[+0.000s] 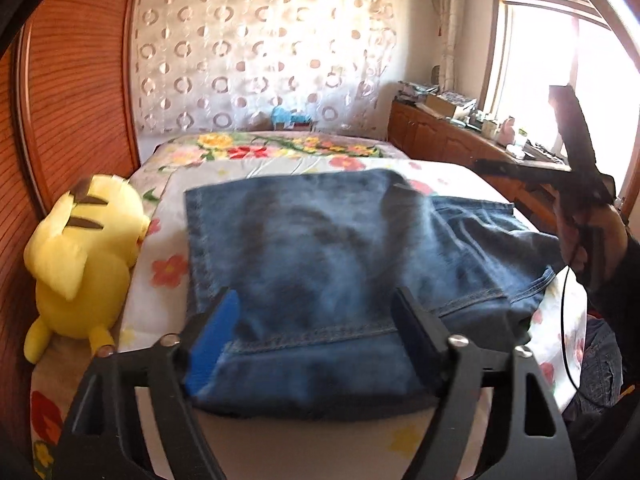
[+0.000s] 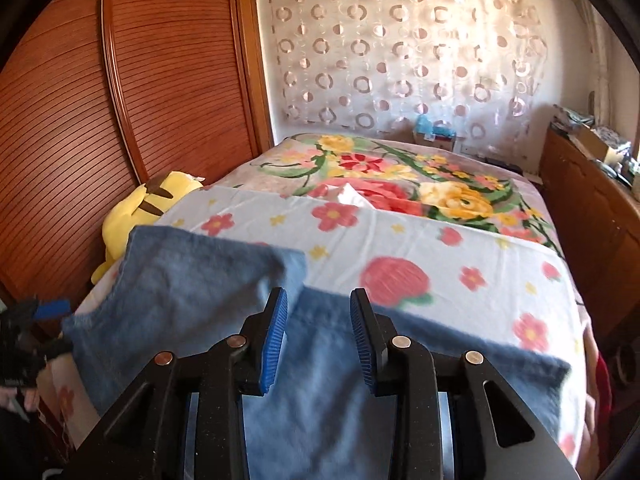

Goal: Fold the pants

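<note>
Blue denim pants (image 1: pixel 320 264) lie folded on the floral bed sheet (image 1: pixel 168 240), with a leg end stitched hem toward me and the waist part to the right. My left gripper (image 1: pixel 316 320) is open, its jaws wide apart above the near hem, holding nothing. My right gripper (image 2: pixel 318 332) is open and empty, hovering over the pants (image 2: pixel 320 392) near their far edge. The right gripper also shows in the left wrist view (image 1: pixel 576 184), raised at the pants' right side. The left gripper shows at the left edge of the right wrist view (image 2: pixel 36 320).
A yellow plush toy (image 1: pixel 84 256) lies at the bed's left edge against a wooden slatted wardrobe (image 1: pixel 72 80). A wooden cabinet (image 1: pixel 448 140) with clutter runs along the right under a window. A flowered blanket (image 2: pixel 400 184) covers the far bed.
</note>
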`<state>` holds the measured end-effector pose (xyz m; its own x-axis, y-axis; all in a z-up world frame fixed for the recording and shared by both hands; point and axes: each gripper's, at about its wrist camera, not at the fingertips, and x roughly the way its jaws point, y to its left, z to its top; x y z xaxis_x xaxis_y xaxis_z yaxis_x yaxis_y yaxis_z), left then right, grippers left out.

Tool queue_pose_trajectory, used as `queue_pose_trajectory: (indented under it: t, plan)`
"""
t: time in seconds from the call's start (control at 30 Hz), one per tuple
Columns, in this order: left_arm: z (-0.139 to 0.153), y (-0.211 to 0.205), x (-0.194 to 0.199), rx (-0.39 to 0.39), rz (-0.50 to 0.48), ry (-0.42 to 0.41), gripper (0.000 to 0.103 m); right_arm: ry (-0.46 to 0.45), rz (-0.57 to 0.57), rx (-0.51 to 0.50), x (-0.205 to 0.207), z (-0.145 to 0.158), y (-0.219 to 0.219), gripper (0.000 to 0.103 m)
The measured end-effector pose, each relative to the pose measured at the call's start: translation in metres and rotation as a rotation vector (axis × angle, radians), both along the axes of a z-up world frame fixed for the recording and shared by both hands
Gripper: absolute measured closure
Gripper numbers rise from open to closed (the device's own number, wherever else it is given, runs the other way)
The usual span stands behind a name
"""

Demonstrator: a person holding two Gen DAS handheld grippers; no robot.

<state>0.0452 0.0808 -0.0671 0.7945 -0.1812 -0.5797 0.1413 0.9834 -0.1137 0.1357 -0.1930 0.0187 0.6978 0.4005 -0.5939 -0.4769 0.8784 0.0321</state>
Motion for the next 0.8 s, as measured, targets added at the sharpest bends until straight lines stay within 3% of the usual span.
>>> queue_pose_trajectory:
  t: [0.1, 0.17, 0.23, 0.5, 0.8]
  plan:
    - [0.004, -0.013, 0.009, 0.01, -0.02, 0.008, 0.021, -0.011, -0.02, -0.006, -0.023, 0.005, -0.019, 0.069]
    - [0.006, -0.026, 0.015, 0.023, -0.035, 0.006, 0.021, -0.013, -0.031, -0.012, -0.033, 0.004, -0.033, 0.056]
    - [0.009, -0.038, 0.019, 0.035, -0.049, 0.008, 0.021, -0.015, -0.041, -0.006, -0.049, 0.003, -0.051, 0.05]
    - [0.013, -0.09, 0.031, 0.053, -0.142, 0.017, 0.021, -0.021, -0.141, -0.028, -0.093, 0.0, -0.104, 0.05]
    - [0.003, -0.129, 0.044, 0.083, -0.203, 0.057, 0.021, 0.019, -0.258, 0.003, -0.108, -0.009, -0.144, 0.05]
